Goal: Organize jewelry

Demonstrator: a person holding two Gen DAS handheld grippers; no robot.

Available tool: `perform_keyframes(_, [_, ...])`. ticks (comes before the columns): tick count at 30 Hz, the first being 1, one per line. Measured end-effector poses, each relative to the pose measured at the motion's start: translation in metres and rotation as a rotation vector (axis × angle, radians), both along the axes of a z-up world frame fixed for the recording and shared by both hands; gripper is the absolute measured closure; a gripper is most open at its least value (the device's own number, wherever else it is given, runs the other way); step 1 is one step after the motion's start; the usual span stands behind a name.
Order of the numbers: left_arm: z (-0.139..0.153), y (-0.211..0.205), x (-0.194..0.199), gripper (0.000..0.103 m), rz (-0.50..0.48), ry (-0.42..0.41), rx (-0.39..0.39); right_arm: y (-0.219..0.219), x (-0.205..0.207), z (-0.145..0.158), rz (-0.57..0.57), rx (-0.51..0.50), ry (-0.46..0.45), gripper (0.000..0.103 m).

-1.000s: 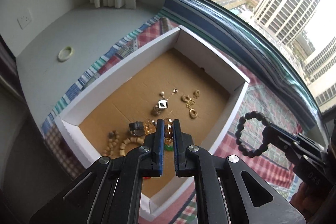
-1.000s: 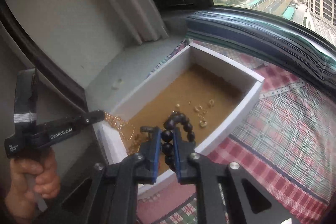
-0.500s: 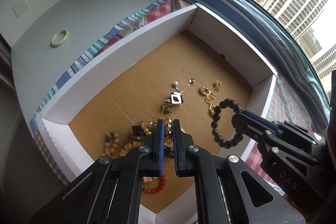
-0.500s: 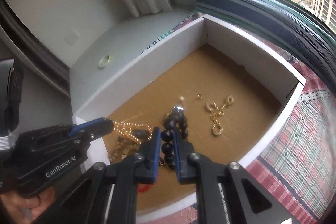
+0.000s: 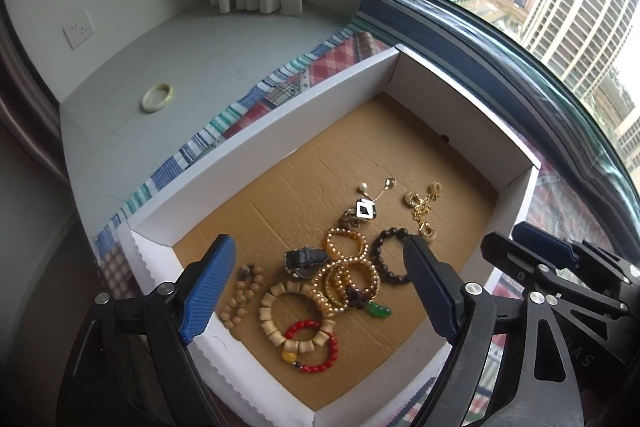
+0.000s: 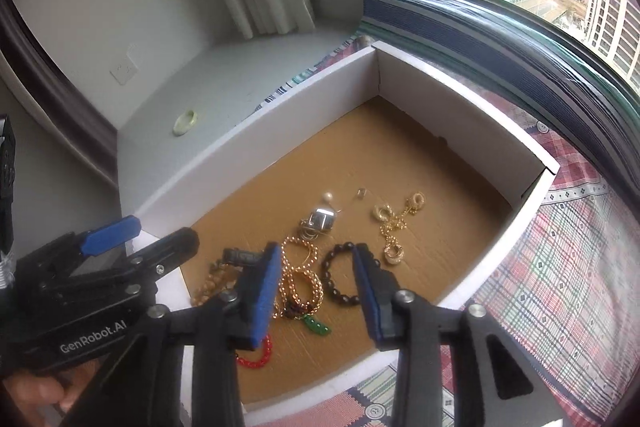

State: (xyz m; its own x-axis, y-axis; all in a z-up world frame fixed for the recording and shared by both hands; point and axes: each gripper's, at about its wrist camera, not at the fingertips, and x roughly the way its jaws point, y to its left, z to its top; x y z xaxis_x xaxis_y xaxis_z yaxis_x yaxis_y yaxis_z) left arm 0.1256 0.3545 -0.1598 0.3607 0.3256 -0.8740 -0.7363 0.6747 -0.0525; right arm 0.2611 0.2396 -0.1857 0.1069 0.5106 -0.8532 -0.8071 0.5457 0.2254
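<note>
Left tool point(image 5: 316, 283) hangs over the near end of the white box point(image 5: 256, 147), its blue pads spread wide and still opening, with nothing pinched between them. Seen from the left wrist, the jewelry lies loose on the box's brown cardboard floor: a gold bead necklace point(image 5: 346, 275) coiled in loops, with a green pendant point(image 5: 378, 310) at its near edge, a wooden bead bracelet point(image 5: 296, 323) overlapping a red bead bracelet point(image 5: 316, 345), a small string of tan beads point(image 5: 242, 297) by the left pad, and a dark watch point(image 5: 304, 261) just behind the necklace. A black bead bracelet point(image 5: 390, 259) rests flat beside the necklace, close to the right pad but apart from it. Farther in lie gold earrings point(image 5: 422, 207) and a black-and-white diamond-shaped pendant point(image 5: 365, 209). A pale green ring point(image 5: 158, 97) sits alone on the grey ledge outside the box, which stands on a checked cloth point(image 5: 280, 95). The right tool point(image 5: 532, 251) shows at the right edge over the box wall. From the right wrist, the right tool point(image 6: 316, 291) is partly spread and opening; the black bead bracelet point(image 6: 340, 279) lies on the cardboard between its pads, touching neither as far as can be seen. The left tool point(image 6: 140, 239) shows at the left, spread, held by a hand point(image 6: 36, 391) at the lower corner.
</note>
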Motion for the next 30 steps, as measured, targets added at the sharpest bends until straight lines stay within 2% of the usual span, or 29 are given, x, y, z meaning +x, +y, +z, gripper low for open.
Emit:
perform_keyframes(1, [0.005,-0.003,-0.002,0.011,0.007,0.004,0.012,-0.003,-0.002,0.004,-0.002,-0.004,-0.009,0.062])
perform_keyframes(3, [0.014,-0.01,-0.009,0.008,0.027,0.016,0.02,-0.011,-0.006,0.013,-0.011,-0.016,-0.028,0.043])
perform_keyframes(7, [0.028,-0.021,-0.023,0.007,0.06,0.023,0.001,-0.029,-0.018,0.031,-0.032,-0.048,-0.066,0.035])
perform_keyframes(9, [0.034,-0.027,-0.029,0.007,0.073,0.03,0.01,-0.036,-0.024,0.038,-0.039,-0.062,-0.097,0.024])
perform_keyframes(17, [0.049,-0.044,-0.045,0.007,0.095,0.043,0.065,-0.046,-0.041,0.054,-0.015,-0.088,-0.171,0.024])
perform_keyframes(30, [0.049,-0.04,-0.072,0.003,0.177,0.006,0.053,-0.048,-0.057,0.061,-0.004,-0.086,-0.205,0.024])
